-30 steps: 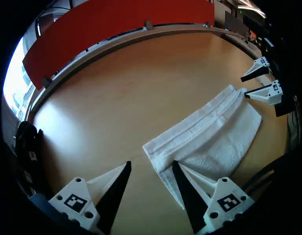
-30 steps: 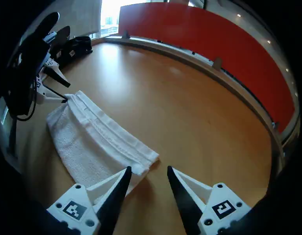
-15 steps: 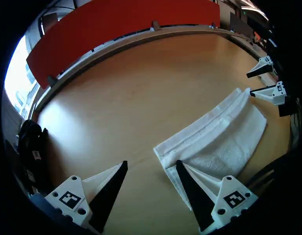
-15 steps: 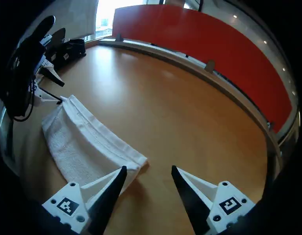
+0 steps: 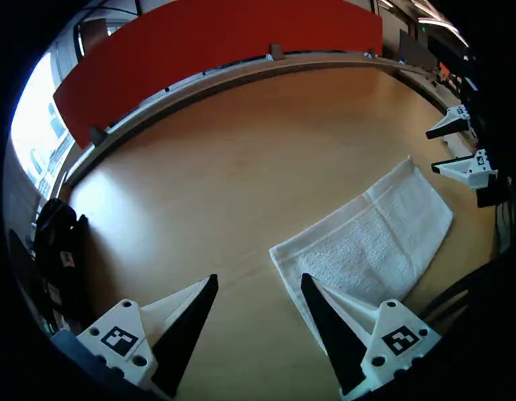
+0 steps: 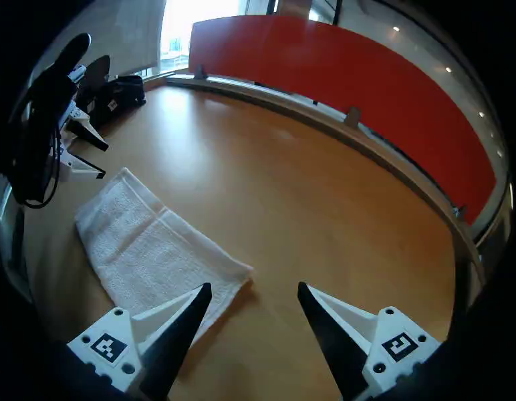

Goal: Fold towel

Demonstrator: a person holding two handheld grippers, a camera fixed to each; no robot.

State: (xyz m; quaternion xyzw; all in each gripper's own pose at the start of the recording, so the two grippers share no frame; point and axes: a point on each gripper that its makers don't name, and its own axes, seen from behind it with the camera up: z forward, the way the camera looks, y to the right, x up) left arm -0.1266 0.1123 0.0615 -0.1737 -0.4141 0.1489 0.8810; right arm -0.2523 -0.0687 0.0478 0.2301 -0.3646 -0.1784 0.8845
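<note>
Spotting the towel [image 5: 371,240] flat and folded on the table [image 5: 244,154] at four o'clock, near corner hidden behind the left gripper [image 5: 259,277], fingers spread and gripping nothing. Same over at the right gripper [image 6: 254,285]: parted wide, empty, covering the towel's corner at seven o'clock.
</note>
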